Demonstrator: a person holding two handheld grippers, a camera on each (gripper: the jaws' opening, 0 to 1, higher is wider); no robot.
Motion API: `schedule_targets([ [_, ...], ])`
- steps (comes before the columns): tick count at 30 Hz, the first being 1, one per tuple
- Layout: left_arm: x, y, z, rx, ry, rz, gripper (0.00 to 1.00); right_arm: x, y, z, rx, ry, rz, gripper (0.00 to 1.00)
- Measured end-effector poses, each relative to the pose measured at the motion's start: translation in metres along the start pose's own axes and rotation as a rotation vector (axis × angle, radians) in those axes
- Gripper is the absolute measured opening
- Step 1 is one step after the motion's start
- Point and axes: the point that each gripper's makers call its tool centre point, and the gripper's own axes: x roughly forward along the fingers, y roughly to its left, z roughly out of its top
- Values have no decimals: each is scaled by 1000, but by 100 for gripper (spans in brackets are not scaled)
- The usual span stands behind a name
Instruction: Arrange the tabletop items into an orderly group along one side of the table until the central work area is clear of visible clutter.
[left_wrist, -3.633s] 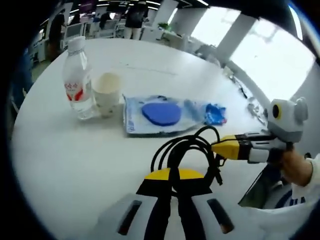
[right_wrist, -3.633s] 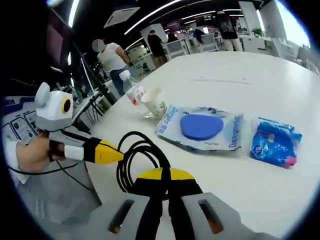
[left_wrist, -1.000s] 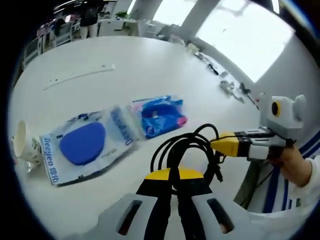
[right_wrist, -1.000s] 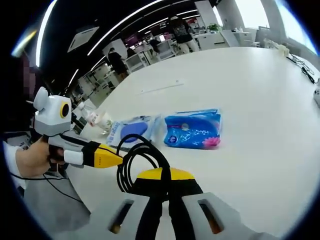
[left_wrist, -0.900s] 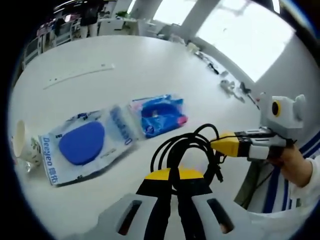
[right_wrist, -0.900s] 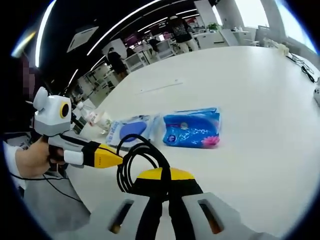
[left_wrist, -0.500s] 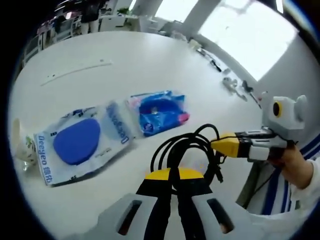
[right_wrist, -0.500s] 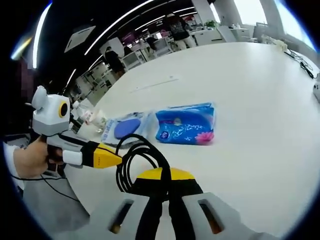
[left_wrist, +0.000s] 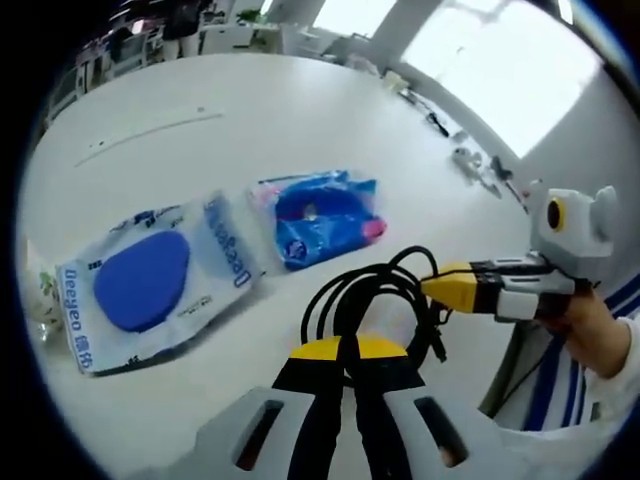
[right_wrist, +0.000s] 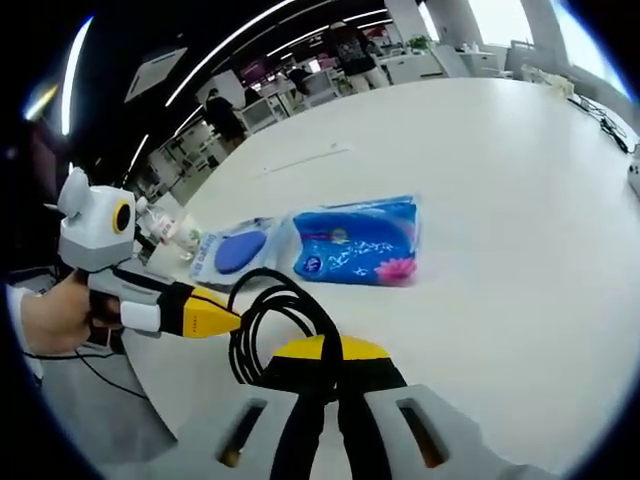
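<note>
Fingers of left gripper are pinched narrow, black cable looping up out of the tips; looks clamped on it. Right gripper same: closed tight w/ the coil rising from its tips. So both ends hold one cable bundle above the surface, near its edge.

Items L to R in left gripper view: clear pouch w/ blue disc, flat; blue tissue pack just beside it, corners about touching. Both sit mid-surface, i.e. not tidied yet.

Step in hand, my read: carry the coil to the grouping side and set it down compact.
- keep both grips closed till coil rests on the surface, else loops spring out
- move both hands together, don't stretch the coil
- lay it beside pouch/pack row, not on top
- open one gripper first, check loops stay, then the other

View diffs:
- left gripper view: right gripper's yellow tip touching the coil, hand behind it, striped sleeve, small clutter by far edge near windows.
- right gripper view: left gripper's tip at the coil; bottle + cup past the pouch at the surface edge, too small for detail; ppl and desks in bg.
</note>
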Motion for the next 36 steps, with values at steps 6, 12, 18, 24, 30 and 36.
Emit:
schedule_targets([
  [6, 7, 1, 0, -3, 9, 6, 0, 5, -7, -1, -10, 6, -4, 0],
  [12, 13, 1, -3, -11, 21, 8, 0, 12, -14, -4, -13, 22, -6, 0],
  [18, 16, 3, -3, -14, 25, 11, 0, 12, -14, -5, -21, 29, -8, 0],
  [24, 20, 5, -3, -16, 27, 15, 0, 18, -18, -8, -48, 45, -12, 0],
  [30, 25, 8, -5, -23, 29, 18, 0, 21, -20, -12, -69, 58, -18, 0],
  [36, 28, 11, -6, -30, 25, 24, 0, 24, -22, -13, -74, 60, -18, 0],
])
